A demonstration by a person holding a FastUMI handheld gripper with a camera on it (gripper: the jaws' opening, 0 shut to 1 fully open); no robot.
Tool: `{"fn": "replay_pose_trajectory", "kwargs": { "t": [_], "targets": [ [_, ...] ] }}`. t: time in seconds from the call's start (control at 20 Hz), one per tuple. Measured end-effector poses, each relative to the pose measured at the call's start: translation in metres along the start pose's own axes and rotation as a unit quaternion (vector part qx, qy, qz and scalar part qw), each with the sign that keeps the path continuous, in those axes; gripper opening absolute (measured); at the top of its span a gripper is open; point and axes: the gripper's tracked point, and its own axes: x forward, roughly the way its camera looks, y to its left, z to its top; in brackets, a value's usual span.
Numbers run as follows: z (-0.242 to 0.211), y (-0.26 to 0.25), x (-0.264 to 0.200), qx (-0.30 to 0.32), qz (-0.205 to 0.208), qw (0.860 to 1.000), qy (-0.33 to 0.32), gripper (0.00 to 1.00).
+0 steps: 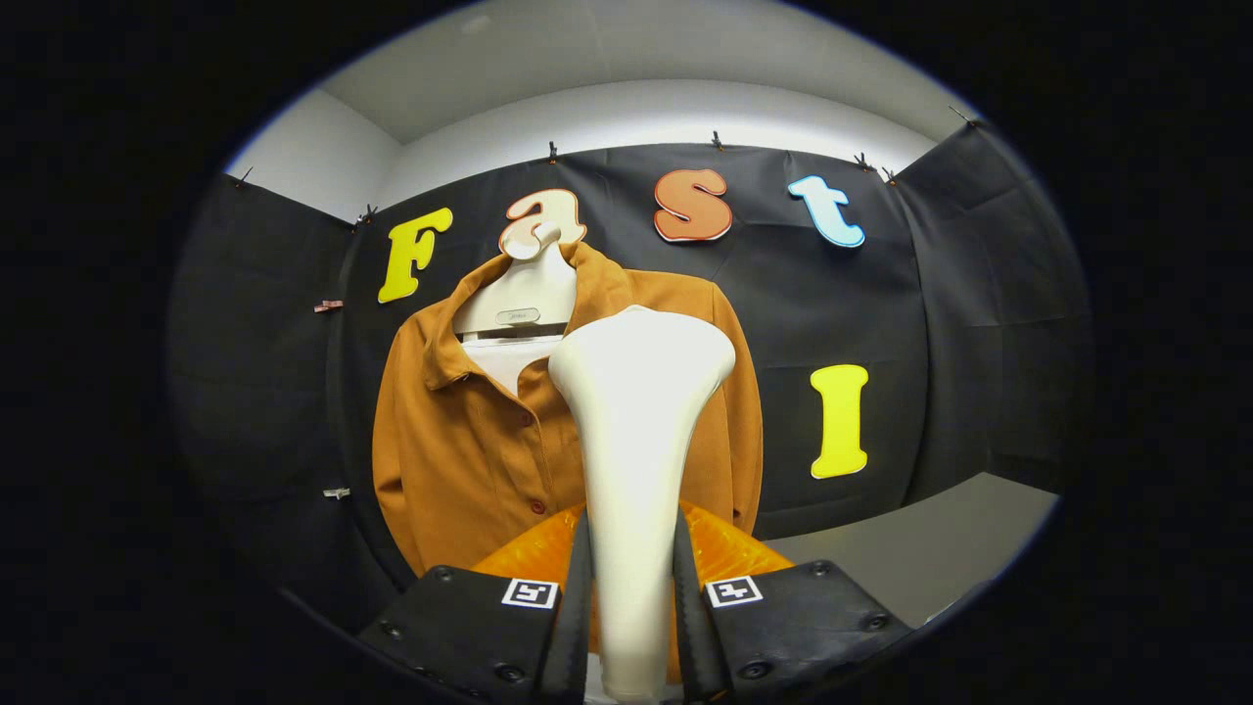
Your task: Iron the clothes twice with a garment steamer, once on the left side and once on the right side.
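Gripping the white garment steamer (634, 470) by its handle, the claw (631, 607) has both fingers (570, 607) pressed against the sides of the narrow stem, closed to just the handle's width. In the gripper view the steamer rises straight up from between the fingers and widens into a broad rounded head beyond them. That head sits in front of the right half of the rust-orange shirt (470, 441); whether it touches the cloth cannot be told. The shirt hangs buttoned on a white hanger (519, 289) against the black booth wall, collar open, a white layer showing at the neck. An orange ribbed part (724, 548) shows just behind the fingers. A grey worktop (930, 548) lies to the right, beside the shirt.
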Motion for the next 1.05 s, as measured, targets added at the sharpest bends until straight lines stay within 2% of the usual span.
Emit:
{"fn": "replay_pose_trajectory", "kwargs": {
  "t": [1.05],
  "targets": [
    [0.005, -0.014, -0.004, 0.000, -0.018, 1.000, 0.005, 0.40]
  ]
}}
